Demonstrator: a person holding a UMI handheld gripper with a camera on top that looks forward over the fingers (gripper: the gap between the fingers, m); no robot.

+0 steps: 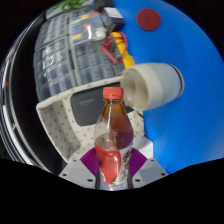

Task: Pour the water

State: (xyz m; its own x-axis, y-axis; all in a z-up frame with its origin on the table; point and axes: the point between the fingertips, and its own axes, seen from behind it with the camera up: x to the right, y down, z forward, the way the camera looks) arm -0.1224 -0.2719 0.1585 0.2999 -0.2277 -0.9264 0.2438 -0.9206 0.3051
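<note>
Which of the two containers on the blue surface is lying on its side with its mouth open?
The white cup, tipped over just beyond the bottle. The bottle stands upright with its orange cap on, held between the gripper fingers.

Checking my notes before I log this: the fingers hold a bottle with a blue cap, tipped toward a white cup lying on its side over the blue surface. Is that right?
Not quite: the cap is orange-red, not blue, as the gripper view shows. The rest stands: the fingers hold the bottle, tipped toward the white cup lying on its side over the blue surface.
</note>
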